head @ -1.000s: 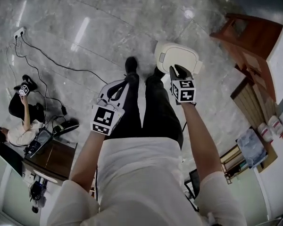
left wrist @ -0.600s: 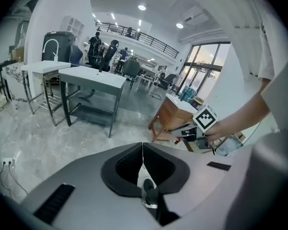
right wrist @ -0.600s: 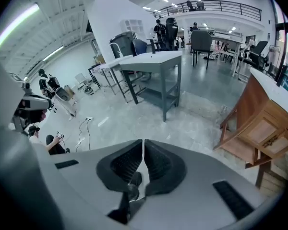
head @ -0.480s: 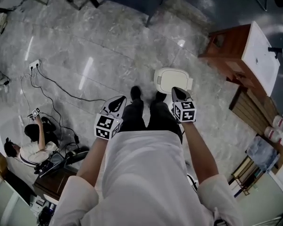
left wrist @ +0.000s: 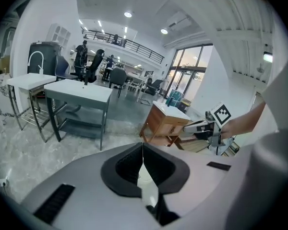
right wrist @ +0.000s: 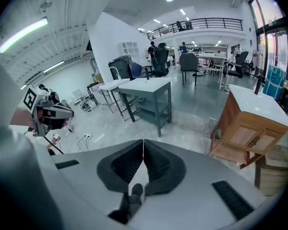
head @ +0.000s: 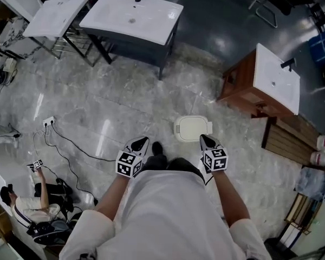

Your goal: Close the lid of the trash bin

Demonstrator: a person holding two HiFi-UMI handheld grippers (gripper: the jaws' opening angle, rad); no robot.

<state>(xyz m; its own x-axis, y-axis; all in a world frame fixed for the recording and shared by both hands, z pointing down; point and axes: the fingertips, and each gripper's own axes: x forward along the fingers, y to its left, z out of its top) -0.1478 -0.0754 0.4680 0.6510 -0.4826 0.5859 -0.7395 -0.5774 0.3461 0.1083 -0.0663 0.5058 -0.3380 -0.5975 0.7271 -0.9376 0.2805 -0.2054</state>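
Grey shiny stone floor (head: 114, 107) spreads out under us. A white sink table (head: 131, 16) stands far ahead, and a brown wooden cabinet (head: 249, 88) stands off to the right.

We look down from up high and see the trash bin (head: 193, 128) on the floor. It sits just past our feet, between our black shoe (head: 157, 148) and the cabinet. It is a bit closer to our right side. From above, its pale lid (head: 195, 127) looks flat and down on the bin. We see no dark gap and no lid sticking up.

Our left gripper (head: 142, 140) hangs in the air, well above the bin and to its left. Its two fingers are pressed together with nothing between them. Our right gripper (head: 206, 140) is also up in the air, near the bin in the picture but not touching it. Its fingers are pressed together too, and they hold nothing.

We think the job is done, because the lid looks closed. Nothing seems left to do but step away.
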